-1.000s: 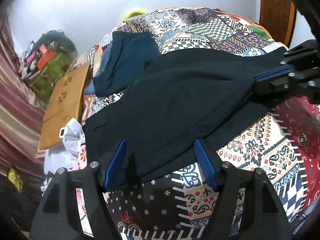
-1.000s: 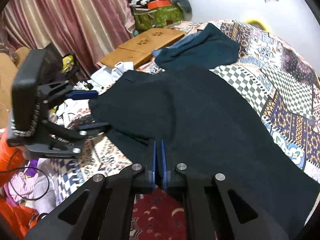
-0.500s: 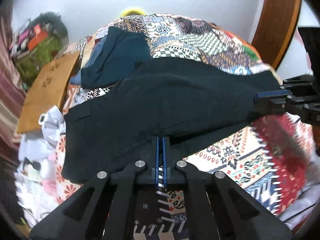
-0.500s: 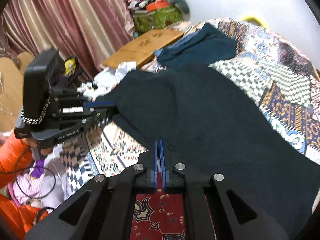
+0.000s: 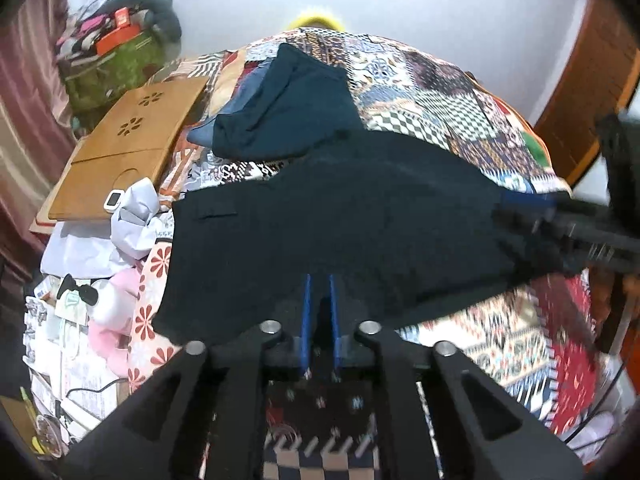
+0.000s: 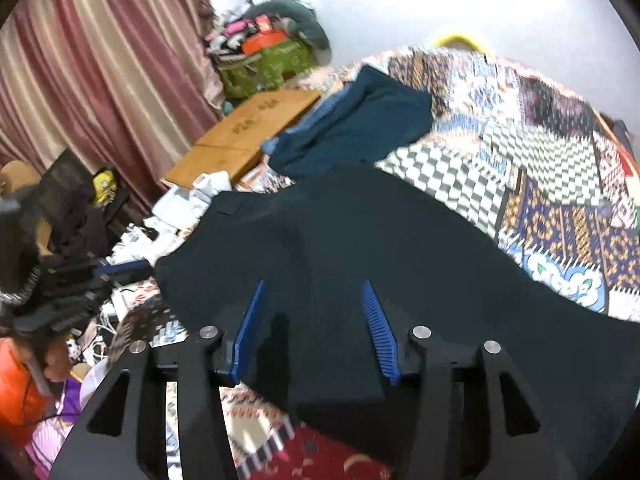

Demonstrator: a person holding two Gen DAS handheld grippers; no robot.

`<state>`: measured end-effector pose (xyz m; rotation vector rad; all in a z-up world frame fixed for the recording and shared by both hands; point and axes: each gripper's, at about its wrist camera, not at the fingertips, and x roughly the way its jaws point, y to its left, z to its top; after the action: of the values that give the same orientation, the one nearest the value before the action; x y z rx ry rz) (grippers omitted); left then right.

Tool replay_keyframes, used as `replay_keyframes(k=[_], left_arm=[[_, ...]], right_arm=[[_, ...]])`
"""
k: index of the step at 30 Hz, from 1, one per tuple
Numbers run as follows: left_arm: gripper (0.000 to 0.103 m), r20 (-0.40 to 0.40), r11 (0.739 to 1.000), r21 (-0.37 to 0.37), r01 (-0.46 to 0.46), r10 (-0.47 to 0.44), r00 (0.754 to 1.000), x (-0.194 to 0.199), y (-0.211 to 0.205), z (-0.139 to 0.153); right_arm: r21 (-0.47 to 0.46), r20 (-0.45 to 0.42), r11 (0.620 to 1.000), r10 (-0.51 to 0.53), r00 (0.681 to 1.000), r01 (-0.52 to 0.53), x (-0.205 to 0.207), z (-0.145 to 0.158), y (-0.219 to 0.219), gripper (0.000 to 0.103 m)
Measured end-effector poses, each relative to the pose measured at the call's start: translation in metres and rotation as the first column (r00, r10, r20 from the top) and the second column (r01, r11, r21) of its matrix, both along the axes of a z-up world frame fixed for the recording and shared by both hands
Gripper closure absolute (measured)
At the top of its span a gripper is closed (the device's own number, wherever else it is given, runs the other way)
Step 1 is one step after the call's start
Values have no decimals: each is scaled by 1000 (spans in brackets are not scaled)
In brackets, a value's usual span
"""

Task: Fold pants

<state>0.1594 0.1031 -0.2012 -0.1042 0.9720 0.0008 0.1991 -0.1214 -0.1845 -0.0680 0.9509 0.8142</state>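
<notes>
The dark navy pants point(image 5: 360, 216) lie spread across the patchwork bedspread point(image 5: 440, 92). My left gripper point(image 5: 319, 282) is at their near edge. Its blue pads stand a narrow gap apart and are opening, with dark cloth in the gap. In the right wrist view the pants point(image 6: 360, 240) fill the middle. My right gripper point(image 6: 312, 286) is over their near hem. Its jaws are wide and still opening, and a fold of the cloth lies loose between the pads. The right gripper point(image 5: 520, 204) shows blurred at the pants' right end, and the left gripper point(image 6: 124, 268) at their left end.
A teal garment point(image 5: 288, 112) lies bunched behind the pants. A wooden lap board point(image 5: 128, 136) and white cloth point(image 5: 132, 216) sit at the bed's left side. Beyond are a green bag point(image 6: 268, 64), striped curtains point(image 6: 100, 60) and a person's orange sleeve point(image 6: 16, 380).
The left gripper closed on the pants' near edge, then its pads parted slightly. The right gripper, shut until half a second ago, has opened wide over the hem.
</notes>
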Motion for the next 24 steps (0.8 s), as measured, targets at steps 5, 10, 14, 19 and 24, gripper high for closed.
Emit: replay_keyframes(k=[5,10,14,19,24], left_arm=[[44,-11,997,-68,-31,30,999,36,9,-5],[41,-106,994,-108,-29,17,994,65,1,-33],[31,-124,998,-68,-7,-1,992,58,-7,-53],[28,-133,995,-101,0,-13,991,38,4,-53],[28,-118,999,-43,-2,-3,993,21,6,-47]], right_arm=[[-34,-97,999,-12,995,9,3,-29,-4,56],[-61,-40,997,-48,998,45,-8,-23,-31,50],[-82,-53,988,-135,989,131,0,-26,-65,41],[-107,-102,955,-286,953,276,10,-36,-122,40],[-200,-117,899,-417,901,390,7,-47,-177,45]])
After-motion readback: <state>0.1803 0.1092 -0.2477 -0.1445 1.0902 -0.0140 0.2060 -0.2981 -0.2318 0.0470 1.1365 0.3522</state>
